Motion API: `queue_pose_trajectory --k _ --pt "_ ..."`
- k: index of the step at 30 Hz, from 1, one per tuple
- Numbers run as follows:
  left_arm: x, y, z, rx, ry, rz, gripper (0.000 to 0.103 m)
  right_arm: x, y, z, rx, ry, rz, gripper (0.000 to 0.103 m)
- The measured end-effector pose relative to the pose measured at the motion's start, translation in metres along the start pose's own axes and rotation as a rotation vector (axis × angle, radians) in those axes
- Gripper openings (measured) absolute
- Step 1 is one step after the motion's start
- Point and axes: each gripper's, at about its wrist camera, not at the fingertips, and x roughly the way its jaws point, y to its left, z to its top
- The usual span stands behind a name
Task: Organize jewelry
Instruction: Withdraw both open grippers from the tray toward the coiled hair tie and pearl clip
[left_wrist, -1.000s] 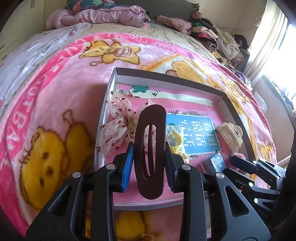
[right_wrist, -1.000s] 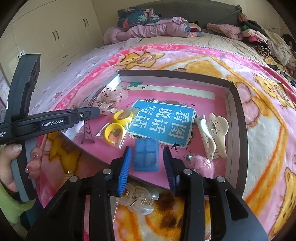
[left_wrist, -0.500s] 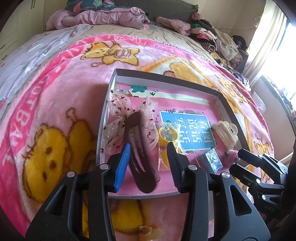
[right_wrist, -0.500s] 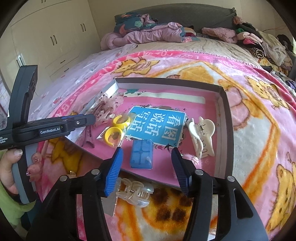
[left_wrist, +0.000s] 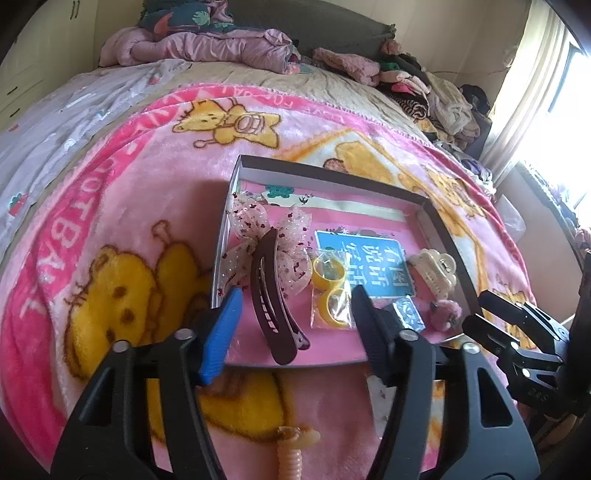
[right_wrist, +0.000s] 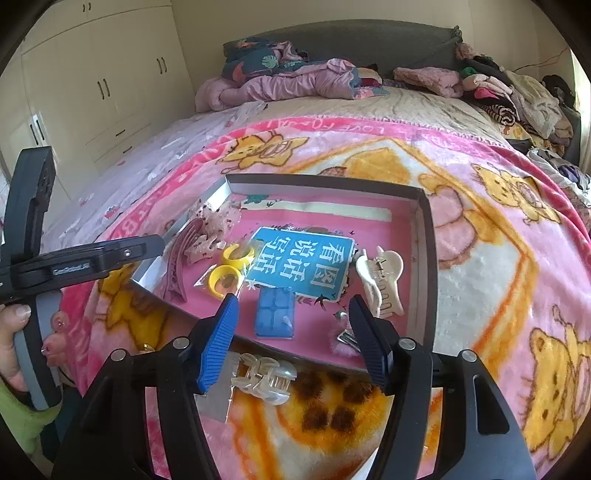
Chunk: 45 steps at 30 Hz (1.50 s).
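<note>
A shallow grey-rimmed box (left_wrist: 325, 176) with a pink floor lies on the bed blanket. In it lie a long brown hair clip (left_wrist: 269, 295), a sheer dotted bow (left_wrist: 258, 229), two yellow rings in a clear bag (left_wrist: 328, 291), a blue card (left_wrist: 364, 266), a small blue case (right_wrist: 276, 312), a cream claw clip (right_wrist: 380, 280) and a pink pompom (left_wrist: 447, 310). My left gripper (left_wrist: 295, 328) is open and empty just behind the brown clip. My right gripper (right_wrist: 291, 328) is open and empty above the box's near edge. A clear claw clip (right_wrist: 264, 380) lies on the blanket below it.
A beige ridged item (left_wrist: 291, 454) lies on the blanket near the left gripper. Piles of clothes (right_wrist: 517, 96) and a pink quilt (right_wrist: 288, 81) sit at the bed's far end. White cupboards (right_wrist: 99, 92) stand to the left.
My left gripper opened, let the brown hair clip down in the box beside the bow, and drew back. My right gripper opened wider and pulled back from the blue case.
</note>
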Motion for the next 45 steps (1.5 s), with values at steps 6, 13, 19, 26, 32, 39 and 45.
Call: queue_pose_trajectory --k 6,13,19,26,32,39,45 --pt "-0.013 -0.003 -0.003 0.002 -0.019 0.0 0.065 -0.01 0.0 0.0 0.005 -0.018 -0.013 0.066" --pt "-0.024 -0.004 -0.007 -0.003 -0.033 -0.001 0.081 -0.021 0.0 0.002 0.008 -0.043 -0.023 0.071" --pt "-0.033 -0.006 -0.01 0.001 -0.043 0.004 0.085 -0.029 0.002 0.001 0.005 -0.056 -0.026 0.071" --pt "-0.043 -0.008 -0.018 0.013 -0.056 0.012 0.085 -0.039 0.006 -0.002 -0.004 -0.068 -0.023 0.071" --pt "-0.048 -0.01 -0.027 0.025 -0.052 0.023 0.085 -0.047 0.01 -0.007 -0.007 -0.08 -0.016 0.071" --pt "-0.056 -0.013 -0.04 0.042 -0.056 0.03 0.085 -0.052 0.014 -0.017 -0.009 -0.077 -0.01 0.072" --pt "-0.062 -0.015 -0.053 0.053 -0.062 0.04 0.085 -0.057 0.02 -0.028 -0.015 -0.075 0.0 0.073"
